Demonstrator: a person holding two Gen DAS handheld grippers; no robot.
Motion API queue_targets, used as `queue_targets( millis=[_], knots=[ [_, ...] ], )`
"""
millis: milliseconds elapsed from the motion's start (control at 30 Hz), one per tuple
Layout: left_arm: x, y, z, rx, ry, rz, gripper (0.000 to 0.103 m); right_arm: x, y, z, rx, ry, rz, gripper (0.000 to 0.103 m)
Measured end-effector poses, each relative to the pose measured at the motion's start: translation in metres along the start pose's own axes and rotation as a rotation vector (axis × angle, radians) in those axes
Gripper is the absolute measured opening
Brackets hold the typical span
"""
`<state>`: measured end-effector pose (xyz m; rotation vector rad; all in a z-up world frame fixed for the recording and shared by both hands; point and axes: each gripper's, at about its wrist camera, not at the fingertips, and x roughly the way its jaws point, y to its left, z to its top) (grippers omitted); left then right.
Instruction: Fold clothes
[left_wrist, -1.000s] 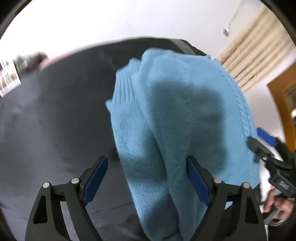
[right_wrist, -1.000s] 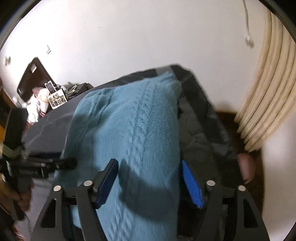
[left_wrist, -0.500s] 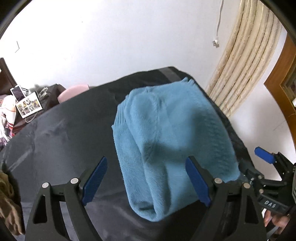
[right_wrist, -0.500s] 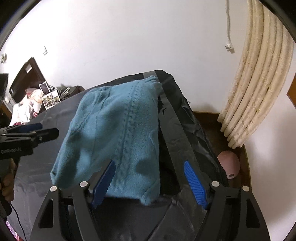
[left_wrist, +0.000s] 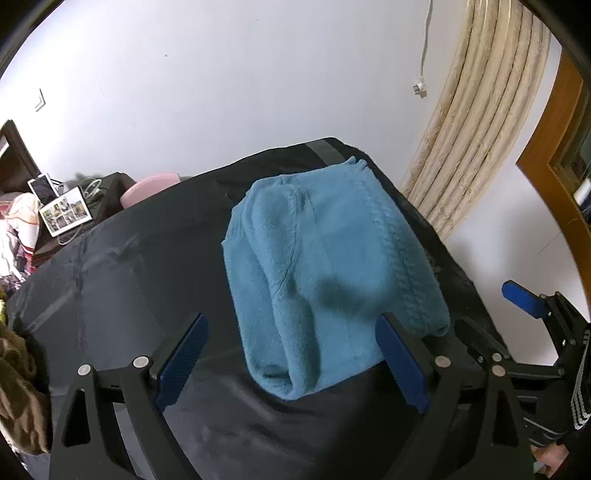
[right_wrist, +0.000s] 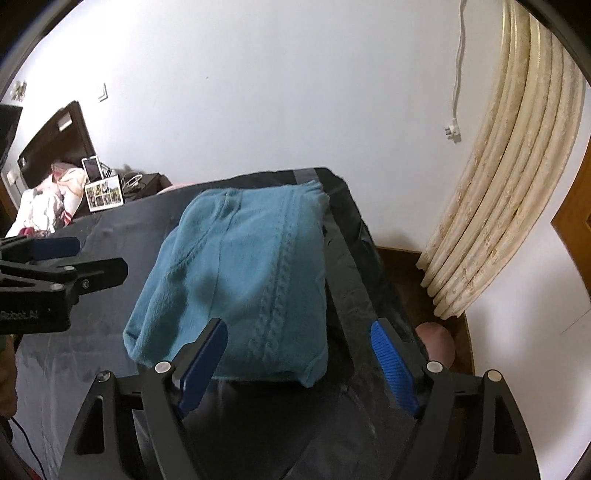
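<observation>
Both the left gripper (left_wrist: 291, 360) and the right gripper (right_wrist: 297, 363) had black triangulated frames with silver screws and ribbed blue pads on their jaws. White lettering marked one body; a striped sleeve (left_wrist: 580, 402) showed.

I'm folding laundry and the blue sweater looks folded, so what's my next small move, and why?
Probably lift both grippers clear. The blue sweater lies folded on the dark cloth; the left gripper and right gripper are opening, nothing pinched.

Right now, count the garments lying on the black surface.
1: a folded blue sweater lies near the far right corner of the black surface. A brownish fabric at the left edge may be another; too cropped to tell.
</observation>
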<state>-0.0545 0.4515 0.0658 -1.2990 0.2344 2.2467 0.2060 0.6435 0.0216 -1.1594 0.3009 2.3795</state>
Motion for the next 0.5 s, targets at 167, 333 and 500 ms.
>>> queue_targets(
  millis=[167,333,500],
  knots=[
    [-0.006,-0.001,-0.009,-0.017,0.01,0.006,0.102,-0.003,0.003,-0.007,-0.001,0.005,0.002,0.082],
    [-0.02,-0.007,-0.011,0.007,-0.052,0.02,0.102,-0.011,0.004,-0.009,-0.011,-0.01,0.001,0.082],
    [-0.035,-0.015,-0.015,0.046,-0.107,0.055,0.102,-0.015,0.006,-0.013,-0.008,-0.017,0.0,0.082]
  ],
)
